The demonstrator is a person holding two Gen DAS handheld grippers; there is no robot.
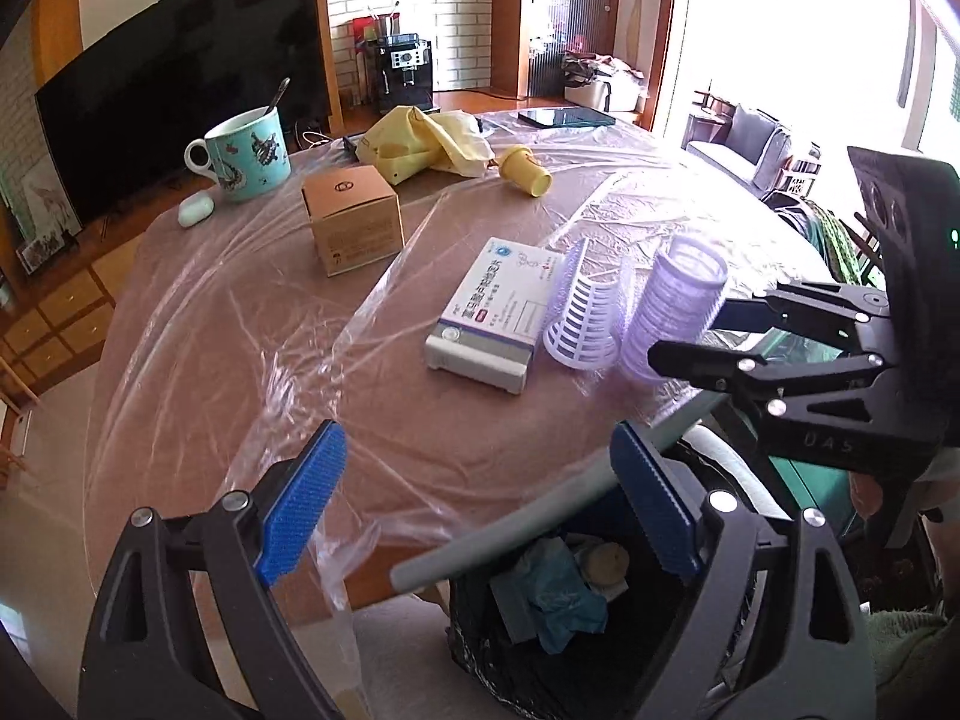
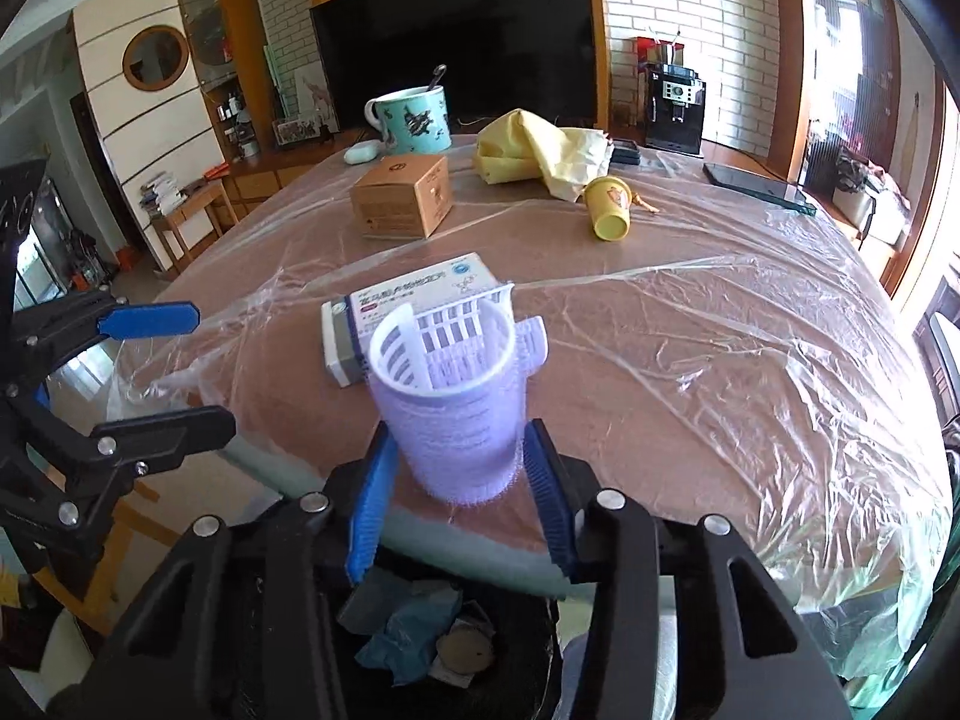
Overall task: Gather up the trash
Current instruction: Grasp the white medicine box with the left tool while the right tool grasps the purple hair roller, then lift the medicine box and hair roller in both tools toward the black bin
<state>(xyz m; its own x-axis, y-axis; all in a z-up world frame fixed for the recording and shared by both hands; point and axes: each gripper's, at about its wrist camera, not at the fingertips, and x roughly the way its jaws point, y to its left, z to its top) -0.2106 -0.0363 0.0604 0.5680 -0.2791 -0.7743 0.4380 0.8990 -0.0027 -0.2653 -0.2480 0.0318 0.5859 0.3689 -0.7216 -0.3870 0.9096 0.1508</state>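
My right gripper (image 2: 459,480) is shut on a purple hair roller (image 2: 456,426), held near the table's front edge above the black trash bin (image 2: 528,654). The roller also shows in the left wrist view (image 1: 672,306), with the right gripper (image 1: 690,330) on it. A white slotted roller core (image 1: 585,315) lies on the table beside a white medicine box (image 1: 492,315). My left gripper (image 1: 480,504) is open and empty over the table edge, above the bin (image 1: 540,660). The bin holds blue crumpled trash (image 1: 558,594).
Further back on the plastic-covered table (image 1: 240,330) are a brown cardboard box (image 1: 354,219), a yellow paper cup (image 1: 528,171) on its side, a yellow cloth (image 1: 420,141), a teal mug (image 1: 246,153) with a spoon, an earbud case (image 1: 195,208) and a dark tablet (image 1: 567,117).
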